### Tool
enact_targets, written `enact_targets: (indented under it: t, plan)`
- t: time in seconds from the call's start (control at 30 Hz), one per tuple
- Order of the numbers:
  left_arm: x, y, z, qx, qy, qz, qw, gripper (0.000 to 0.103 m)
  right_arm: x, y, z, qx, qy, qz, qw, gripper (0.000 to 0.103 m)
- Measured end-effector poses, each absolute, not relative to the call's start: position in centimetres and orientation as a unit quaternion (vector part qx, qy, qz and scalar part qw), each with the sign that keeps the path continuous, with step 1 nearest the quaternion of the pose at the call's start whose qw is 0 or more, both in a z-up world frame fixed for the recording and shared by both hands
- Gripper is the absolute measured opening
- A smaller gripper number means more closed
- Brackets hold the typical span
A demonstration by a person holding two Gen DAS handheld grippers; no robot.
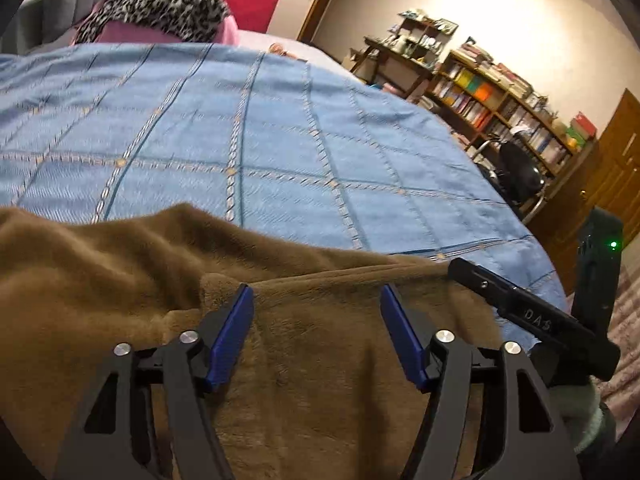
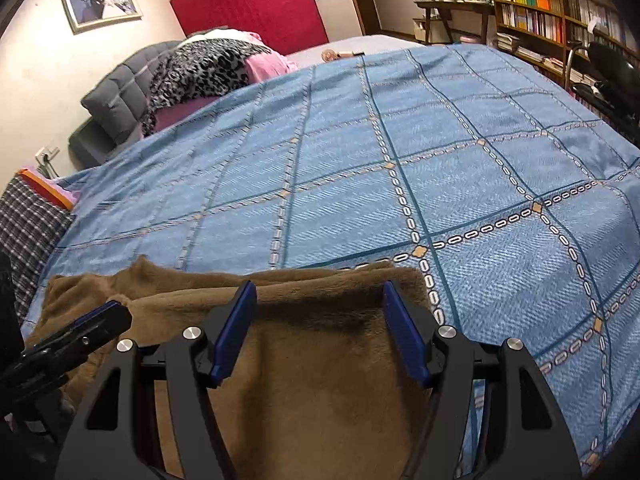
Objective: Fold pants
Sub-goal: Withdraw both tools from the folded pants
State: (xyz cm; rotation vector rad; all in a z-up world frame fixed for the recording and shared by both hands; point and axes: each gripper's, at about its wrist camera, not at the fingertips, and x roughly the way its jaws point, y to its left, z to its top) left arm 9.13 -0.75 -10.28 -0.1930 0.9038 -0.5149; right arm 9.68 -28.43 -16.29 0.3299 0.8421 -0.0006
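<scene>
While spread wide over the brown fleece pants (image 1: 280, 360), hovers low with nothing between the blue fingers (image 1: 234, 332): left gripper (image 1: 317, 336), open gap, fabric only below. Same for right gripper (image 2: 320, 332), blue fingers (image 2: 236, 332) apart, gripping nothing, sitting above the pants (image 2: 320, 380) near their right edge.

Pants lying at the near edge of the bed, on the blue checked bedspread (image 1: 280, 140), bunched into soft folds on the left side and flatter under the grippers. Cannot tell whether either set of fingertips touches the fleece.

In the left wrist view, right gripper (image 1: 532, 312) seen from the side at the pants' right end, black body with a green light. In the right wrist view, left gripper (image 2: 76, 332) seen at the lower left, over the pants' rumpled left part.

Farther back on the bed: leopard-print blanket (image 2: 200, 72) over pink bedding (image 2: 266, 66), against a grey padded headboard (image 2: 116, 92). Red panel (image 2: 248, 0) on the back wall, framed photo (image 2: 100, 4) to its left. Bookshelf (image 2: 560, 12) full of books at right, black chair (image 2: 612, 68) beside it. Plaid cloth (image 2: 28, 232) at the bed's left edge.
</scene>
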Motion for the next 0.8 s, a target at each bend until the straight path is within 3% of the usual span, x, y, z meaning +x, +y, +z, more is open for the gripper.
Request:
enact_targets:
  t: [0.5,0.8]
  plan:
    - [9.0,-0.4,-11.8,-0.089,0.416,-0.254,0.869,0.065,10.7,-28.3,-19.2,0.137,0.404,0.004,0.904,0.068]
    - [6.6,5.3,-8.1,-0.153,0.403,-0.202,0.88,0.076,10.2,-28.1,-18.7,0.132,0.402,0.001,0.906,0.069]
